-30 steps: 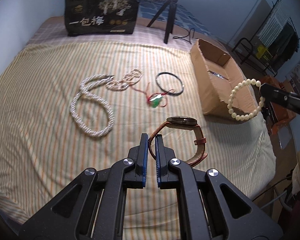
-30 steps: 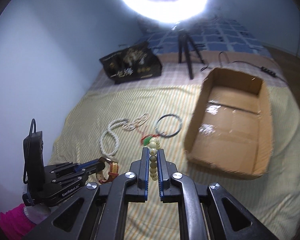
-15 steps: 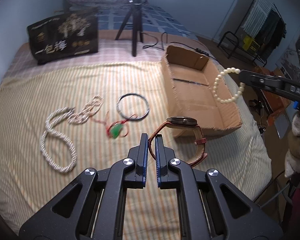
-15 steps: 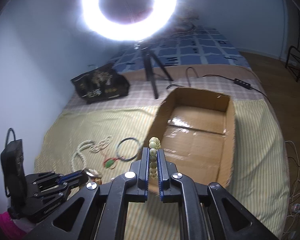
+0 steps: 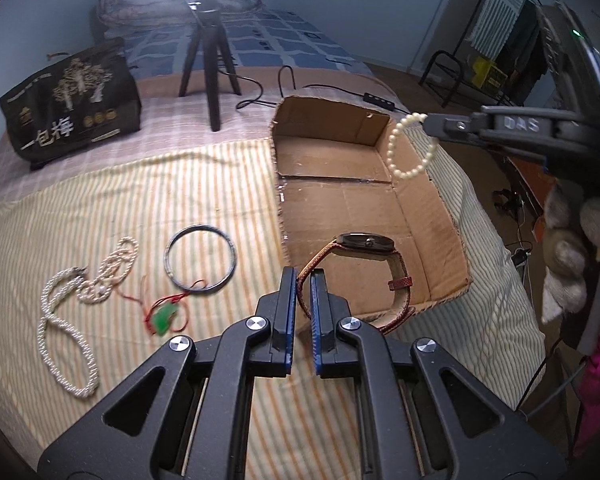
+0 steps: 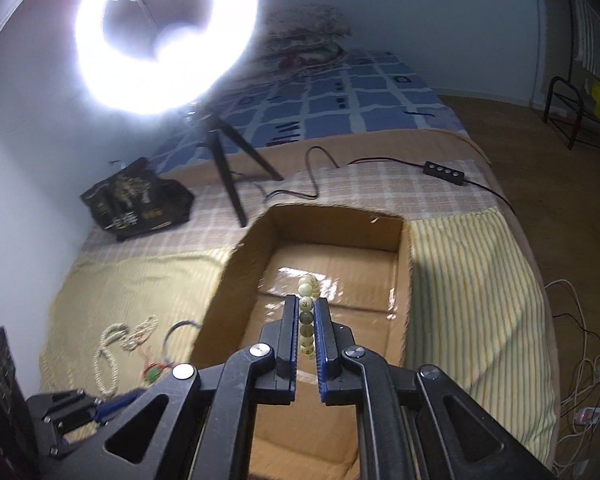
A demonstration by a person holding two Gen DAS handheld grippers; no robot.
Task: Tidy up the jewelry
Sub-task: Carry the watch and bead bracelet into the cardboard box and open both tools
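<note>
Hanging over box [image 5: 364,216] rim — watch [image 5: 366,240], bead bracelet [image 5: 410,148] — both clamped.

"一包梅" on black bag [image 5: 70,120]; "DAS" on right hand-held gripper [image 5: 428,123].

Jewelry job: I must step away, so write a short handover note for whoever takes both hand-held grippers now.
Left hand-held gripper: shut on the watch strap, near the cardboard box front corner.
Right hand-held gripper: shut on the bead bracelet, held over the box.
Done: nothing lies in the box yet.
Left: drop both pieces in, then collect the rope necklace, pearl strand, black bangle and green pendant from the striped cloth.
</note>
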